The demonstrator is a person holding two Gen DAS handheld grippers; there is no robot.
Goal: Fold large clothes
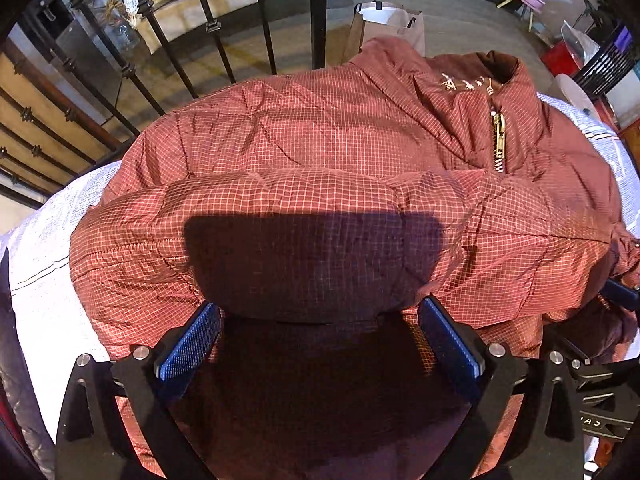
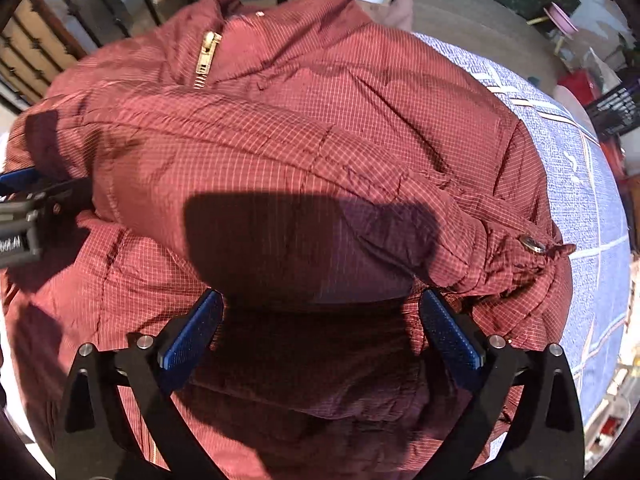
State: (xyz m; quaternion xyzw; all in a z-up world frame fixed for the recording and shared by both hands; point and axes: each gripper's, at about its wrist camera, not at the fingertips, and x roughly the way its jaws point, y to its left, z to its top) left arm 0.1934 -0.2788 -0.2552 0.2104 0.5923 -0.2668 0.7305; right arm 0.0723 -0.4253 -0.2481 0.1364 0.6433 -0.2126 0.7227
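A: So, the left gripper?
B: Jaws spread wide, holding nothing; the puffy dark-red grid-patterned quilted jacket bulges between and beyond them.
A: Right gripper?
B: Same, wide apart and empty above a folded sleeve; farther ahead, the brass zipper, then the pale blue bedspread.

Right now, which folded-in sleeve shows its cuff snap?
The sleeve under the right tool: its gathered cuff with a metal snap lies beside the blue bedspread. The sleeve under the left tool shows no snap.
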